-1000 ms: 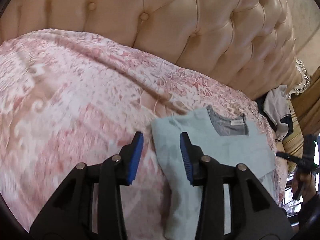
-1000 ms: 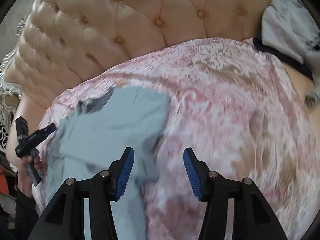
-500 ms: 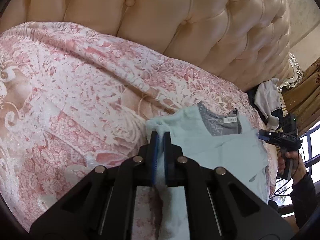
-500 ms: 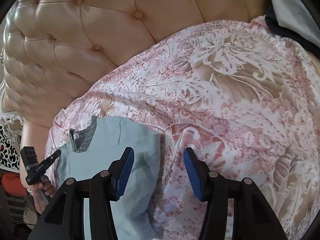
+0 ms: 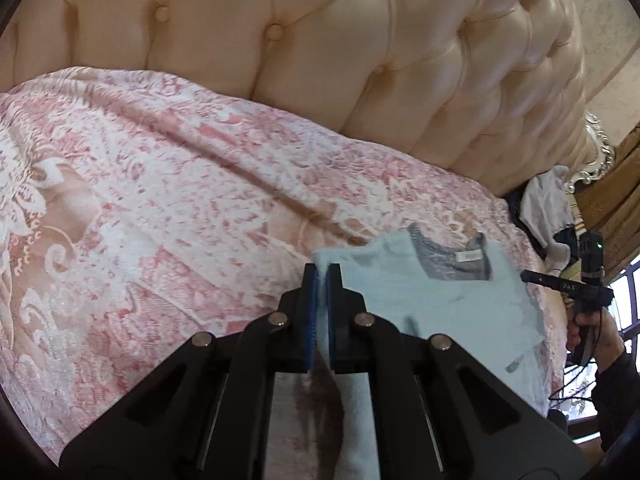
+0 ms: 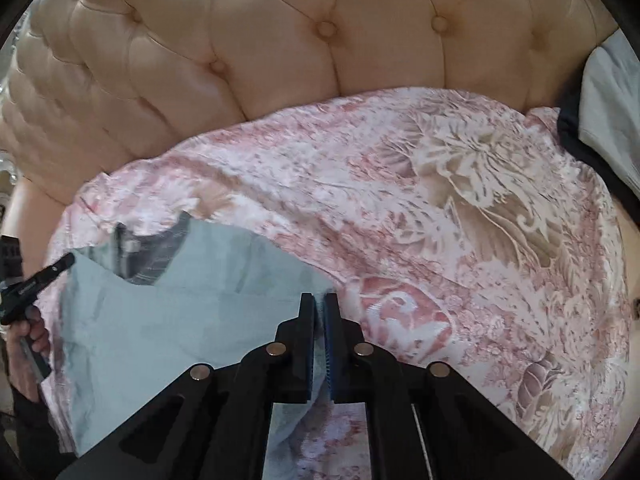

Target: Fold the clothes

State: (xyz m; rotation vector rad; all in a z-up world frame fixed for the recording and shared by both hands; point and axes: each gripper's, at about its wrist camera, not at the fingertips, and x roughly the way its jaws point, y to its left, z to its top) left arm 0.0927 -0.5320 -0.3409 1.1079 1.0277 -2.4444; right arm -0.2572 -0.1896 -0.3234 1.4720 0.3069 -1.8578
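A pale blue shirt [image 5: 432, 300] with a grey collar and white label lies flat on the pink floral bedspread [image 5: 160, 220]. My left gripper [image 5: 321, 276] is shut on the shirt's near left edge, a fold of cloth between the blue pads. In the right wrist view the same shirt [image 6: 168, 320] lies at lower left. My right gripper [image 6: 319, 304] is shut on the shirt's right edge.
A tufted cream headboard [image 5: 360, 60] rises behind the bed. Other clothes [image 5: 548, 200] are heaped at the bed's far right, and a grey and black garment [image 6: 608, 120] shows at the right edge. The other handheld gripper and hand [image 5: 584, 300] show past the shirt.
The right gripper closed on the shirt's edge; half a second ago it was open. The left gripper closed a second ago and has stayed shut. Both views shifted closer to the headboard.
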